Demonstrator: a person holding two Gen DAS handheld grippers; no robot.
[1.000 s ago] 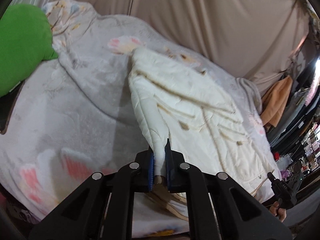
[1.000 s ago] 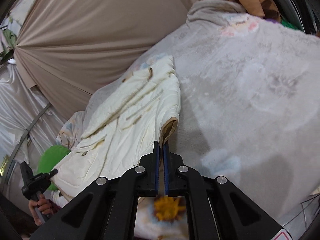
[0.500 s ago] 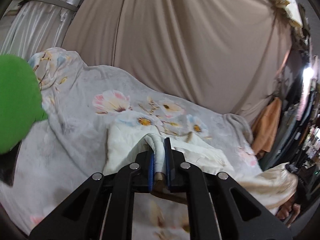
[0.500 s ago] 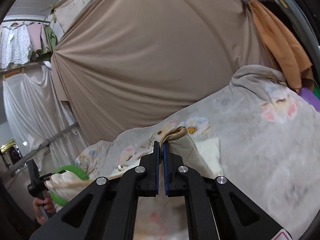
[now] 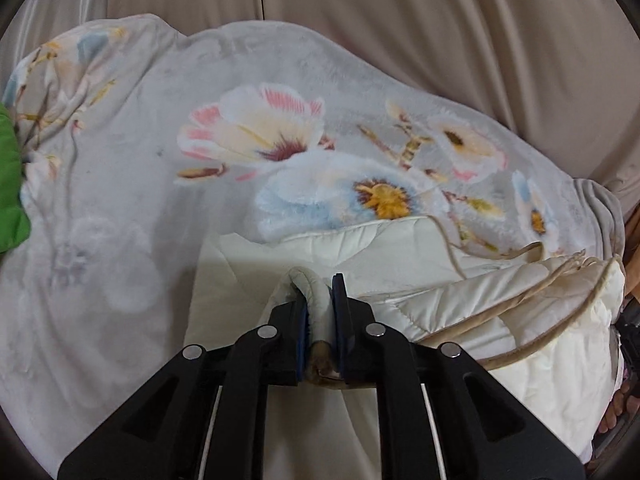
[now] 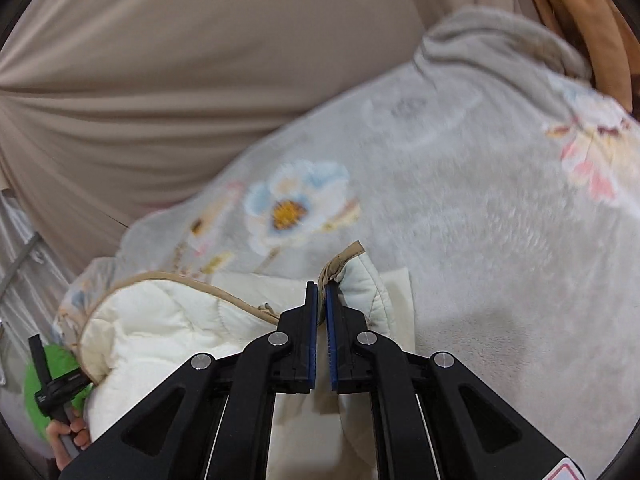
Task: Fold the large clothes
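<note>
A cream quilted garment with tan trim lies folded over on a grey floral blanket. My left gripper is shut on a rolled edge of the garment, low over the blanket. In the right wrist view my right gripper is shut on a tan-trimmed corner of the same garment, held just above the blanket. The garment hangs between both grippers and bunches beneath them.
A beige curtain hangs close behind the blanket. A green cushion sits at the left edge. An orange cloth hangs at the far right. The other gripper and hand show at the lower left of the right wrist view.
Both grippers have carried the garment's edge up and forward over itself, then lowered it toward the far side of the blanket. The garment now lies doubled.
</note>
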